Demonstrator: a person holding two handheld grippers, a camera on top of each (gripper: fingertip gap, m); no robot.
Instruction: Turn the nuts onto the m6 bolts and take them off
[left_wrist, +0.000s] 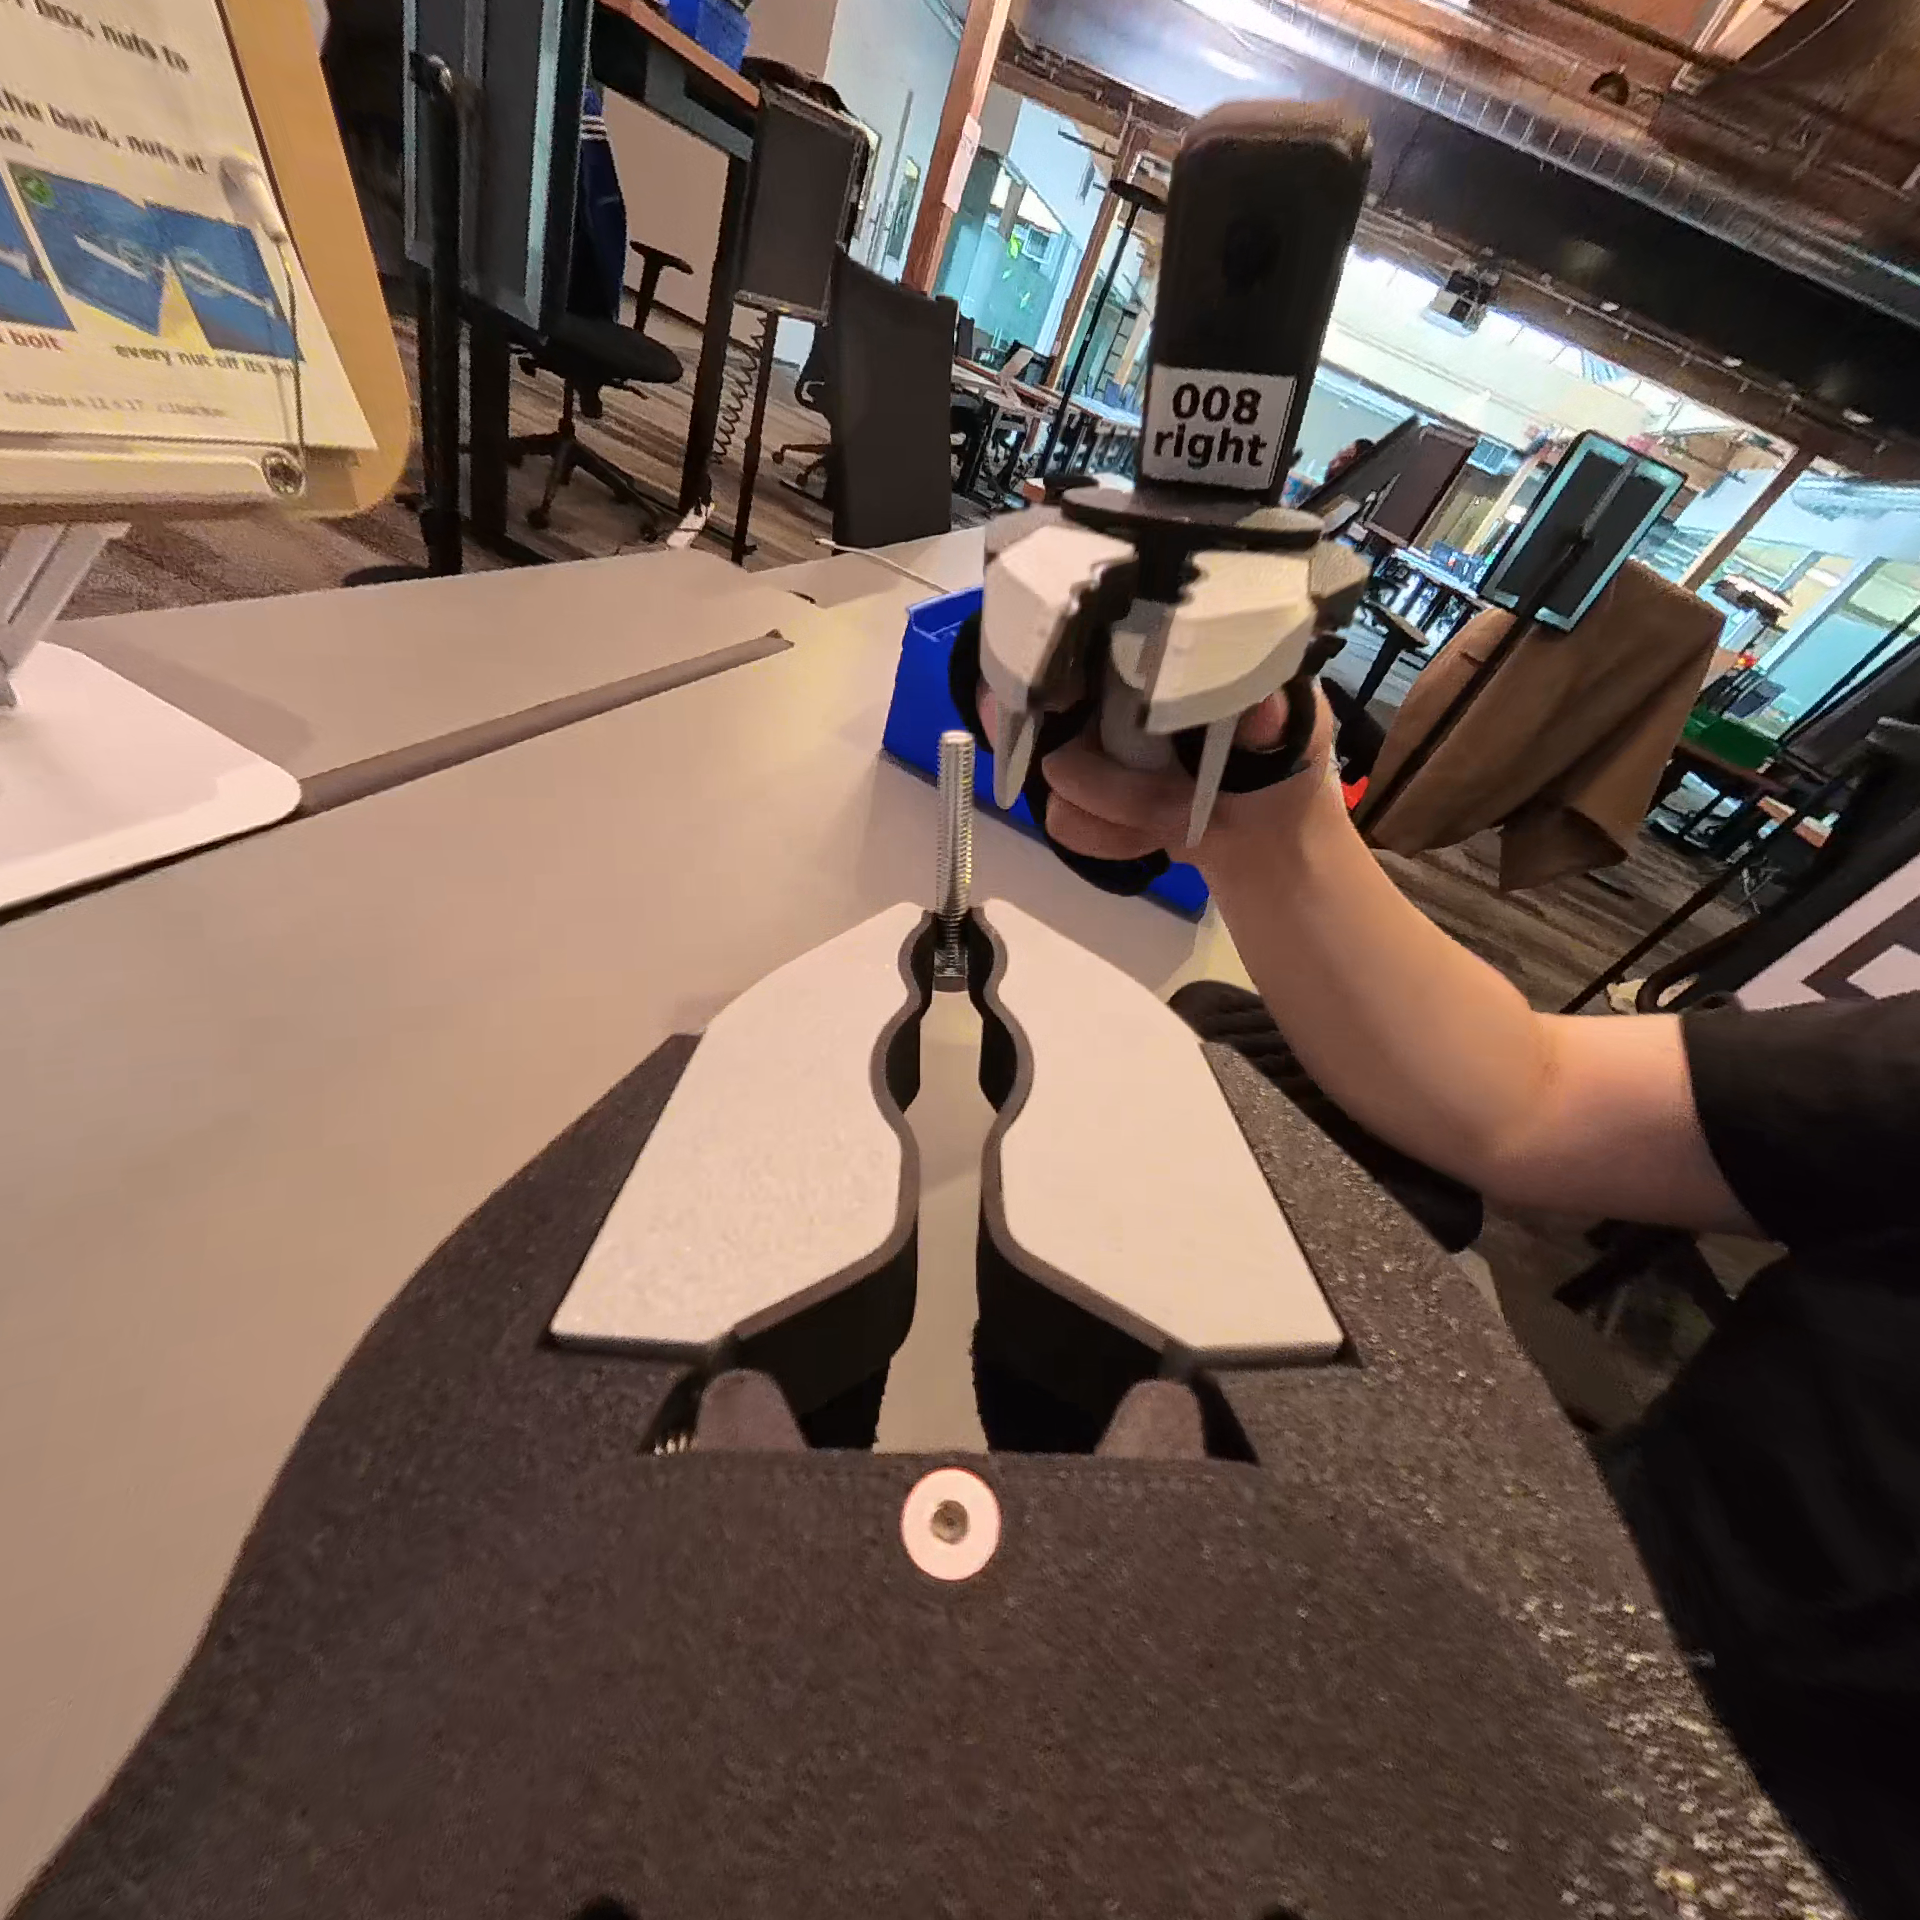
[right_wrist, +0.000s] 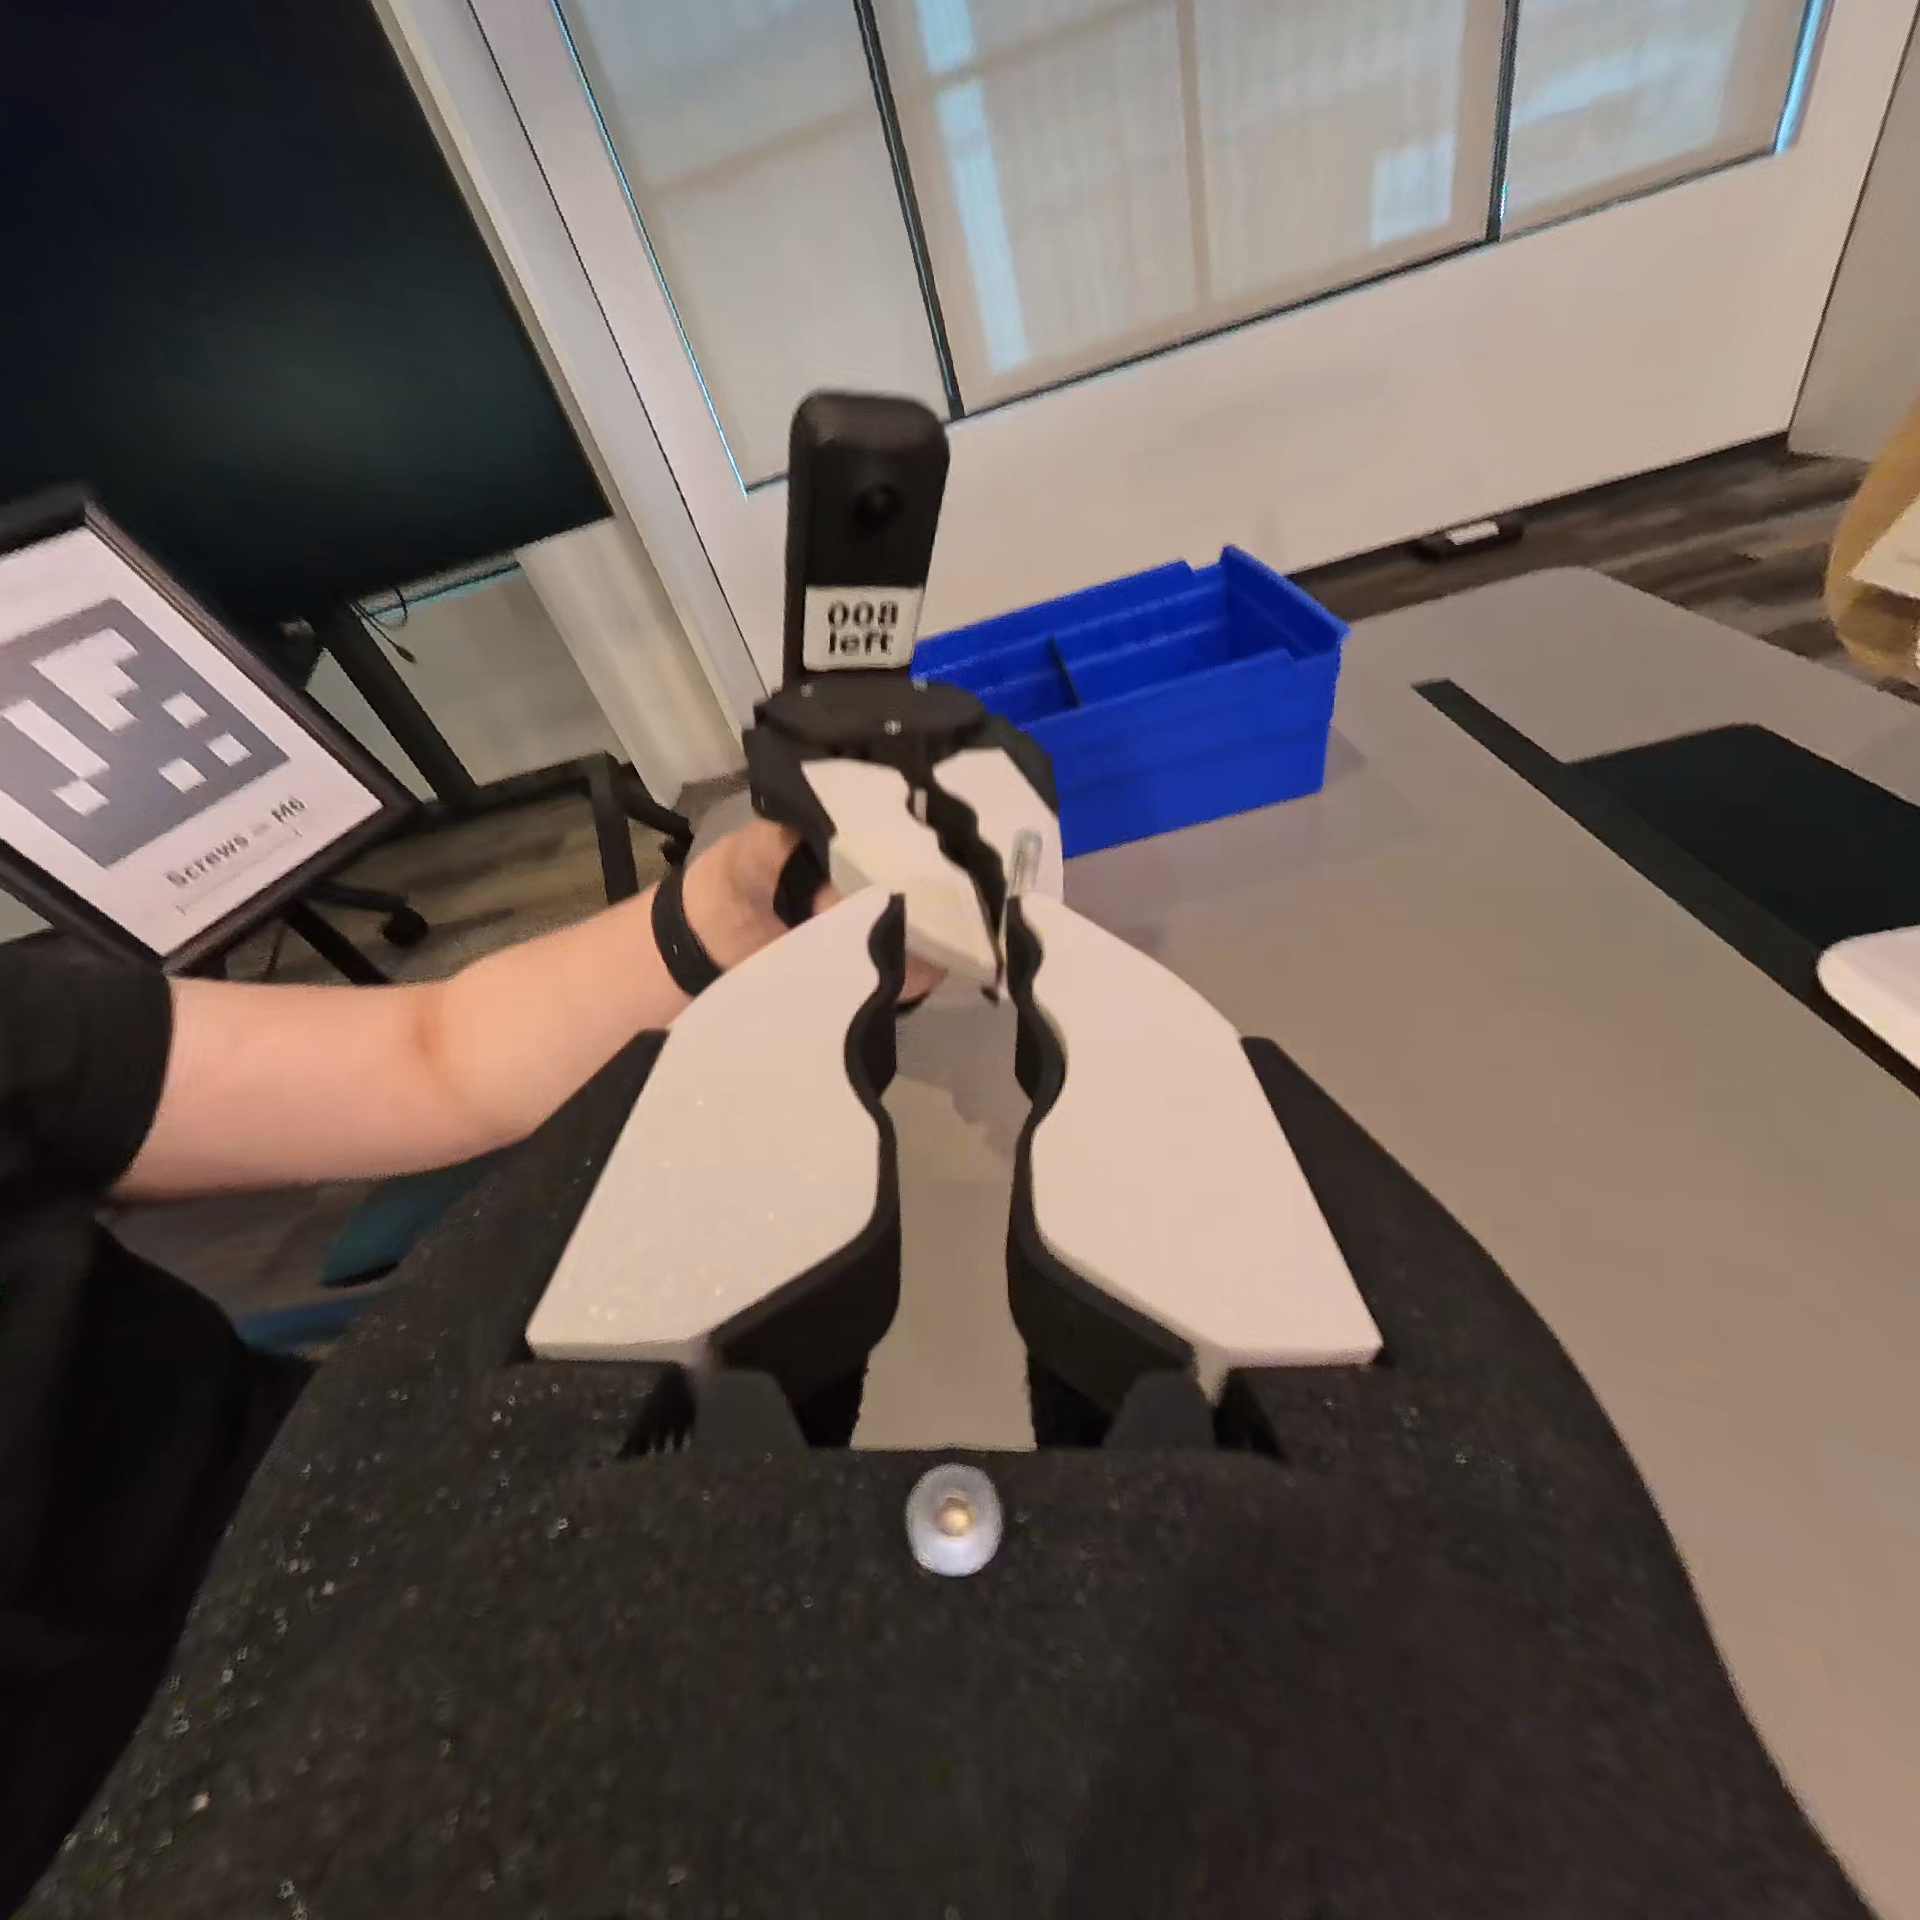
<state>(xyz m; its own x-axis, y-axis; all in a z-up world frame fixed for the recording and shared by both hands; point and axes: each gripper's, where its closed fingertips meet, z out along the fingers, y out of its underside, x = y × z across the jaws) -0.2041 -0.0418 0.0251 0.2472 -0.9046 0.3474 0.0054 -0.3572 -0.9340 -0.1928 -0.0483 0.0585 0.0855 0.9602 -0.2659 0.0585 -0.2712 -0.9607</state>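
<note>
My left gripper (left_wrist: 951, 927) is shut on a silver M6 bolt (left_wrist: 954, 821) near its head, and the threaded shank stands upright above the fingertips. No nut shows on the thread. My right gripper (left_wrist: 1103, 792) hangs just right of and above the bolt, open, with nothing visible between its fingers. In the right wrist view, my right gripper (right_wrist: 956, 920) is open, and its fingertips flank the left gripper (right_wrist: 992, 977) and the bolt (right_wrist: 1022, 860). The bolt lies close to the right finger; whether they touch I cannot tell.
A blue divided bin (right_wrist: 1195, 727) stands on the grey table (left_wrist: 416, 935) behind the grippers and also shows in the left wrist view (left_wrist: 930, 675). An instruction sheet on a stand (left_wrist: 135, 260) with a white base (left_wrist: 104, 769) is at the left. A framed sign (right_wrist: 135, 727) stands off the table. My hands' fingertips stand some 4 cm from each other. The white base (left_wrist: 104, 769) is about equally far from each gripper, around 40 cm.
</note>
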